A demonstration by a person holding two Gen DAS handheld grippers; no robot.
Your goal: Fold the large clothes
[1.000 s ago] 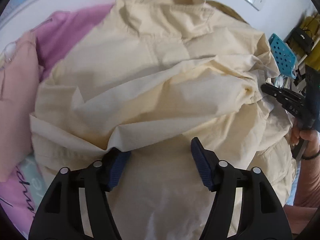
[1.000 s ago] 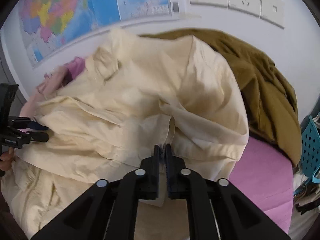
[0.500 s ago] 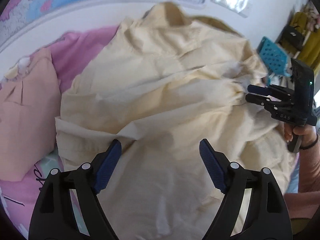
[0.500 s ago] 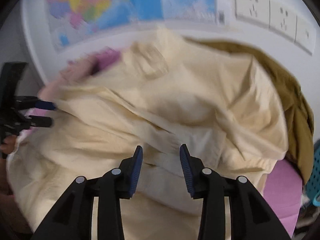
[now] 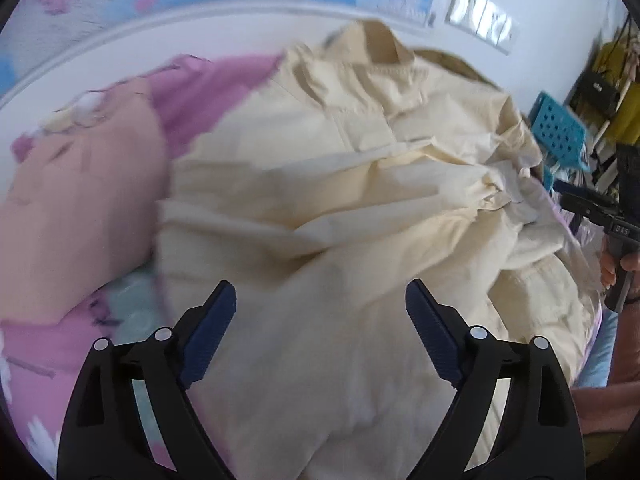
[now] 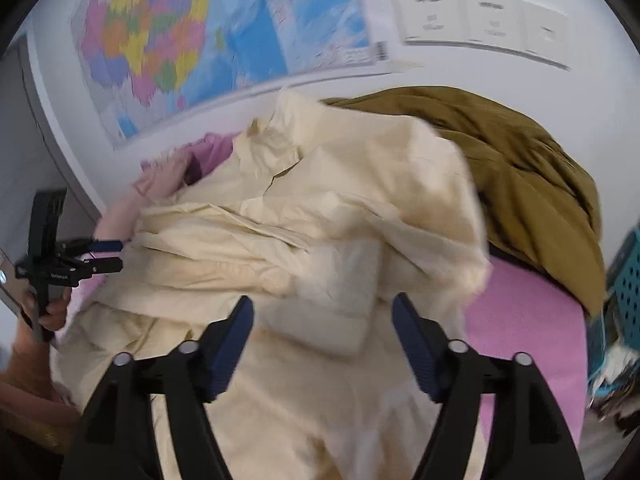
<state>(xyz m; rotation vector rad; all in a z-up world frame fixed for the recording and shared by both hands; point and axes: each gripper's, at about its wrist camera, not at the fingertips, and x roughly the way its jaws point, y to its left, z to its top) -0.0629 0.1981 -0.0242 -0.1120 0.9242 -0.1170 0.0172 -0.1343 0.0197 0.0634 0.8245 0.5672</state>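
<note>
Both claws, left (image 5: 320, 312) & right (image 6: 322, 328), spread wide; cream garment (image 5: 360, 220) crumpled, edges blurred.

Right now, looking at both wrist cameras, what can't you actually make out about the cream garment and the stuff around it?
- Cream garment: its near end is cut off by the bottom edge in both views, so its full shape is unclear.
- Olive garment: partly covered by the cream one in the right view; type unclear.
- Map: labels smeared by motion blur in both views.
- Peach cloth: blurred in the left view; what it is, I cannot tell.
- Blue basket: contents too small.
</note>
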